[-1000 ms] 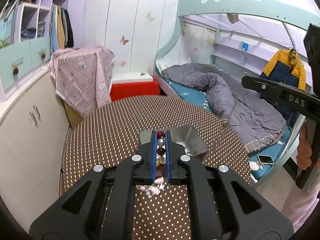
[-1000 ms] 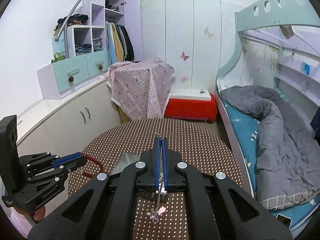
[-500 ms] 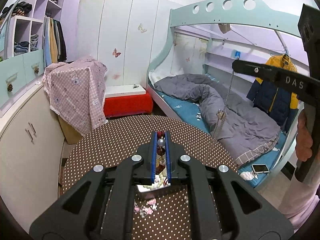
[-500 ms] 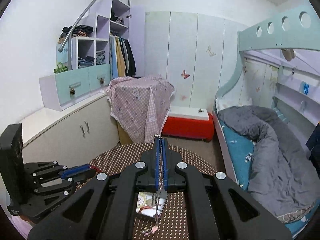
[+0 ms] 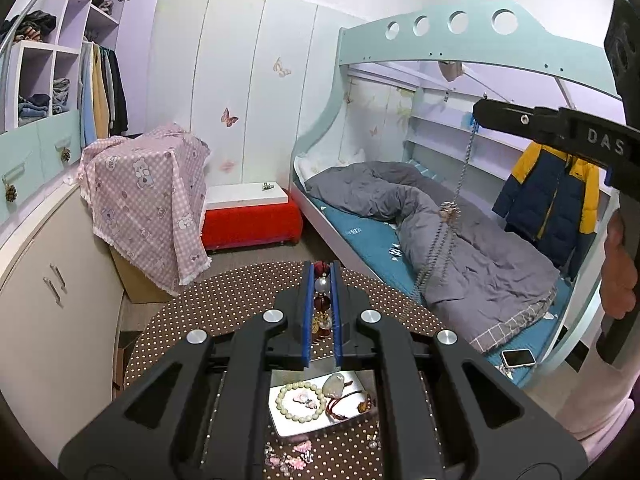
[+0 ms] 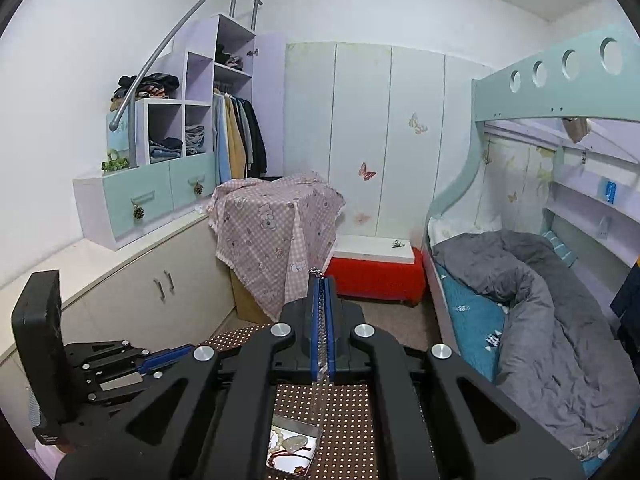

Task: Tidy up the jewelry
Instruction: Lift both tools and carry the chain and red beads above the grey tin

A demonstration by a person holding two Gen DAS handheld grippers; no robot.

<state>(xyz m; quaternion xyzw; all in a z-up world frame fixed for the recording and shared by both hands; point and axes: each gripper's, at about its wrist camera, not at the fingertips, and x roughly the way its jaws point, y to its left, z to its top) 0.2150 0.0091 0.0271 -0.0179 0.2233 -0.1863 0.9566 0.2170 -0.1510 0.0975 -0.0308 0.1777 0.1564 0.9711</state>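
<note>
My left gripper (image 5: 321, 276) is shut on a beaded bracelet (image 5: 321, 285) of red and pearl beads, held high above the table. My right gripper (image 6: 321, 280) is shut on a silver chain necklace (image 5: 460, 184) that hangs down long with a pendant; it also shows at the upper right of the left wrist view (image 5: 476, 114). Below both lies a silver tray (image 5: 288, 420) holding a pale bead bracelet (image 5: 301, 402), a jade pendant (image 5: 334, 385) and a red cord (image 5: 340, 404). The tray also shows in the right wrist view (image 6: 310, 432).
The round table with brown dotted cloth (image 5: 240, 296) has small pink trinkets (image 5: 294, 454) lying in front of the tray. A bunk bed with a grey duvet (image 5: 440, 232) stands right, a red box (image 5: 250, 220) behind, cabinets (image 5: 48, 312) left.
Both grippers have risen well above the table with their jewelry. The tray and table now sit lower and smaller in both views.
</note>
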